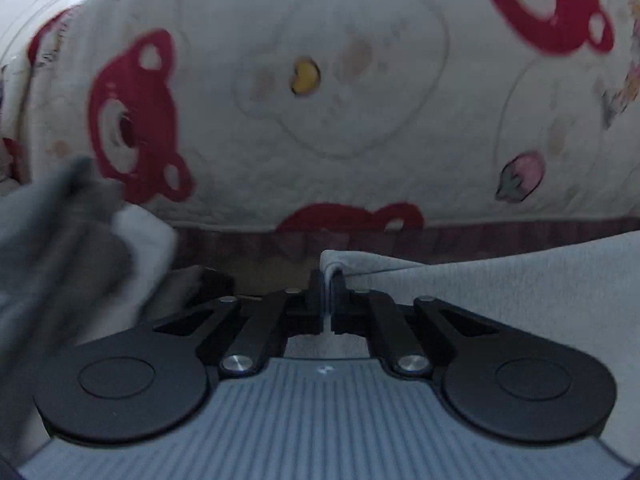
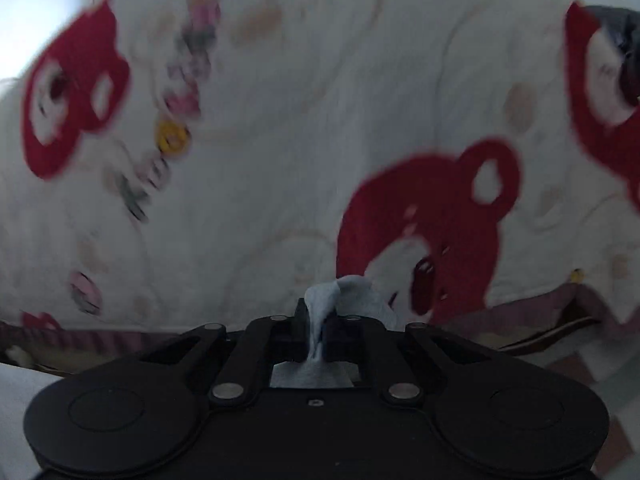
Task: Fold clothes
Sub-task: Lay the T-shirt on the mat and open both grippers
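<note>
Fabric of one grey garment [image 1: 500,292] is pinched tight in both left gripper [image 1: 329,292] and right gripper [image 2: 318,332], lifted near the bear-print quilt [image 1: 340,100], no finished fold showing.

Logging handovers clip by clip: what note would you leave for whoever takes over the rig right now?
Left gripper: shut on an edge of the grey garment, which trails off to its right.
Right gripper: shut on a bunched bit of grey fabric; probably the same garment, but the views do not confirm it.
Both are held up in front of the bear-print quilt. More dark and light clothing is blurred at the left.
Done: cloth gripped and lifted.
Left: no fold visible yet; lay it out and fold.
</note>
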A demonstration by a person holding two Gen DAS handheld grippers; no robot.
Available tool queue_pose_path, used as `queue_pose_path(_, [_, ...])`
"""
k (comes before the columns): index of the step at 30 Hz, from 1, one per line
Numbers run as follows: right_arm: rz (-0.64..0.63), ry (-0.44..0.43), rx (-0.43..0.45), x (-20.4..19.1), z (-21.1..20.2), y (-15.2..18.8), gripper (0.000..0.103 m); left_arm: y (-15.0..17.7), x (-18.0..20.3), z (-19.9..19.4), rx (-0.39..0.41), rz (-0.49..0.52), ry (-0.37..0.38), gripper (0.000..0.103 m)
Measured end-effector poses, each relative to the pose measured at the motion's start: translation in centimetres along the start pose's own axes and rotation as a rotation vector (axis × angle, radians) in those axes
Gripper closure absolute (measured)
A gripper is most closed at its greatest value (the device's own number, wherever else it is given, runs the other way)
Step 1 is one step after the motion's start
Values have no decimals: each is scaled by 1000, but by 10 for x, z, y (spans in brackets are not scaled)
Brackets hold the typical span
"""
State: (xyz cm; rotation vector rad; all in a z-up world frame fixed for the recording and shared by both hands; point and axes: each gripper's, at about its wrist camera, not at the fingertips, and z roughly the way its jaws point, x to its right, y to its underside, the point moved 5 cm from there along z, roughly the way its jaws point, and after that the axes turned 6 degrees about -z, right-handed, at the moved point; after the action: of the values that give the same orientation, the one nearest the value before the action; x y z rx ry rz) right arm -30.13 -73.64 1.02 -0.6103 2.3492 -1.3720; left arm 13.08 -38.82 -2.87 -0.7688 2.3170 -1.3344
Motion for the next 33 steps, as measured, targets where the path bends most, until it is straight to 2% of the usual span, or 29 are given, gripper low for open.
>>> queue_pose_path(1, [-10,17,-31,-1,19,8,95,3,3,16,-13,16,-4,100])
queue_pose_path(3, [-30,99,-121,2,60,30,70,15,8,50,-45,33,-33,96])
queue_pose_path(5, [-41,215,-207,8,85,54,69,33,8,79,-94,31,-66,96])
queue_pose_path(7, [-38,278,-254,15,92,71,69,53,4,99,-156,-13,-76,96])
queue_pose_path(9, [-25,261,-278,19,88,83,68,69,-3,103,-199,-102,-44,95])
queue_pose_path(11, [-42,246,-306,21,82,91,65,84,-7,102,-237,-148,-12,93])
queue_pose_path(14, [-64,202,-336,22,72,96,62,99,-7,96,-278,-135,52,84])
queue_pose_path(17, [-15,155,-345,22,55,99,53,107,-5,89,-315,-84,116,74])
queue_pose_path(20, [79,99,-364,14,48,108,52,109,-8,86,-325,-92,113,70])
queue_pose_path(23, [107,38,-404,-4,54,119,52,112,-12,88,-354,-141,121,69])
queue_pose_path(28, [27,-90,-468,-59,61,129,52,113,-18,58,-382,-119,121,69])
queue_pose_path(33, [-66,-298,-481,-138,59,128,52,115,-23,29,-409,-97,120,67])
